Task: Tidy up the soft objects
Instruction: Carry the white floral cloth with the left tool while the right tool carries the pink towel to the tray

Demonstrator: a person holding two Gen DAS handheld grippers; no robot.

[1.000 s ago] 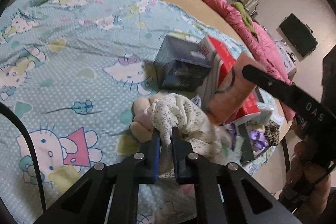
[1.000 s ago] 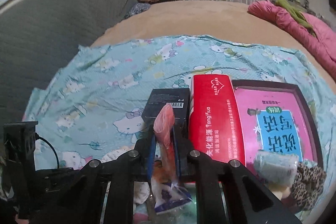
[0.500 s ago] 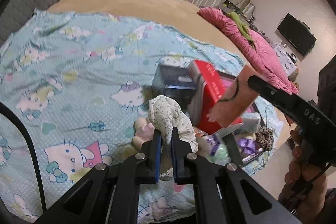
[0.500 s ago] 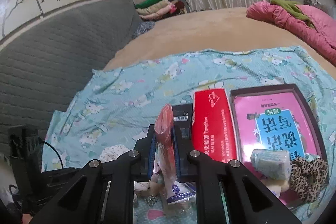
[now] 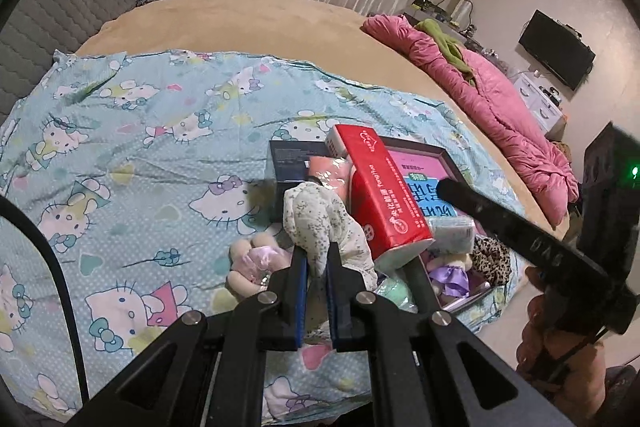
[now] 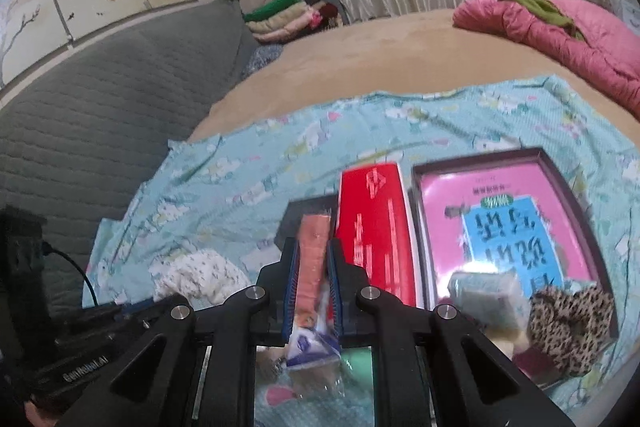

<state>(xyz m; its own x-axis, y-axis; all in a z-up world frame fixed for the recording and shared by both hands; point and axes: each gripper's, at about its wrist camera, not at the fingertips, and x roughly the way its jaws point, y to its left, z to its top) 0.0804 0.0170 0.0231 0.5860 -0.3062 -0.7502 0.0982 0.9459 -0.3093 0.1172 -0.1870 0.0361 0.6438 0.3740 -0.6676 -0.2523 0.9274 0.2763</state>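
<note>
Soft objects occupy both tongs above a bed spread with a pale blue cartoon-cat sheet (image 5: 132,155). Left tongs (image 5: 316,267): closed tight on a white sprigged cloth bundle (image 5: 320,223), held clear of the sheet over a cream and lilac plush toy (image 5: 256,259). Right tongs (image 6: 314,279): closed on a flat salmon-pink packet in clear wrap (image 6: 314,259), which hangs below the jaws, its loose end unsupported.

Risks, judged from this view. The bundle is pinched by a narrow fold; a quick swing could let the cloth slide out or unroll onto the plush toy. The packet's slick wrap may slip through the pads. Both loads hang just beside an upright red cardboard carton (image 6: 376,235), which looks easy to tip toward the dark square box (image 5: 288,167) on its left or the dark-rimmed tray (image 6: 416,227) on its right. The two tools sit near each other and could clash.

Room. Left of the dark square box the sheet lies open and flat, well apart from any edge. To the right, the tray holds a pink and blue book (image 6: 508,223), a pale wrapped pack (image 6: 484,291) and a leopard-print scrunchie (image 6: 572,323); beyond it lie the near edge of the bed and a pink quilt (image 5: 492,107), so little margin remains there.
</note>
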